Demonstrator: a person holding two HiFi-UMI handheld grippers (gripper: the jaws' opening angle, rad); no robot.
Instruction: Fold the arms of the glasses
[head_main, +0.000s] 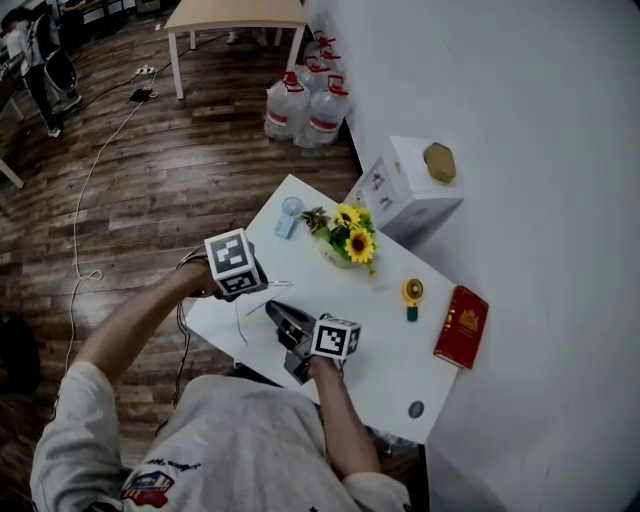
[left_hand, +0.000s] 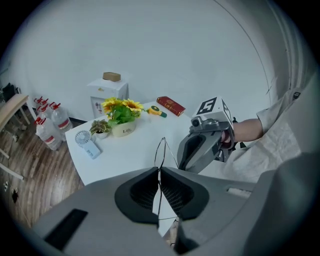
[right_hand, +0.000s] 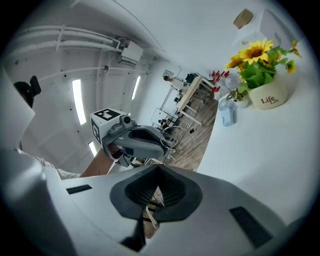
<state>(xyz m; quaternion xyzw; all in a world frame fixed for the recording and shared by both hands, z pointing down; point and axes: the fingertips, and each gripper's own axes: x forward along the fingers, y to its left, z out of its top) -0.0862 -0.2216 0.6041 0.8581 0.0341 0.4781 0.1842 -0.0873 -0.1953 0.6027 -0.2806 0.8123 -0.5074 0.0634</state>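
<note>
Your left gripper (left_hand: 159, 185) has its fingers clenched on the wire glasses (left_hand: 162, 150), held over the bench (head_main: 300, 250). Your right gripper (right_hand: 158, 187) seems to pinch one arm. Swing it inward gently, without twisting.

Left hand-held gripper (left_hand: 159, 172) and right hand-held gripper (right_hand: 159, 171), jaws together, tips seemingly close.

Two grippers – left gripper (left_hand: 159, 172), right gripper (right_hand: 159, 167) – and one glasses (left_hand: 163, 138). On the one white table (head_main: 380, 340), centre frame: one sunflower pot (head_main: 350, 240), one small plant (head_main: 316, 220), one blue fan (head_main: 289, 215) and one red book (head_main: 461, 326). Upper centre – at least three water jugs (head_main: 322, 112).
</note>
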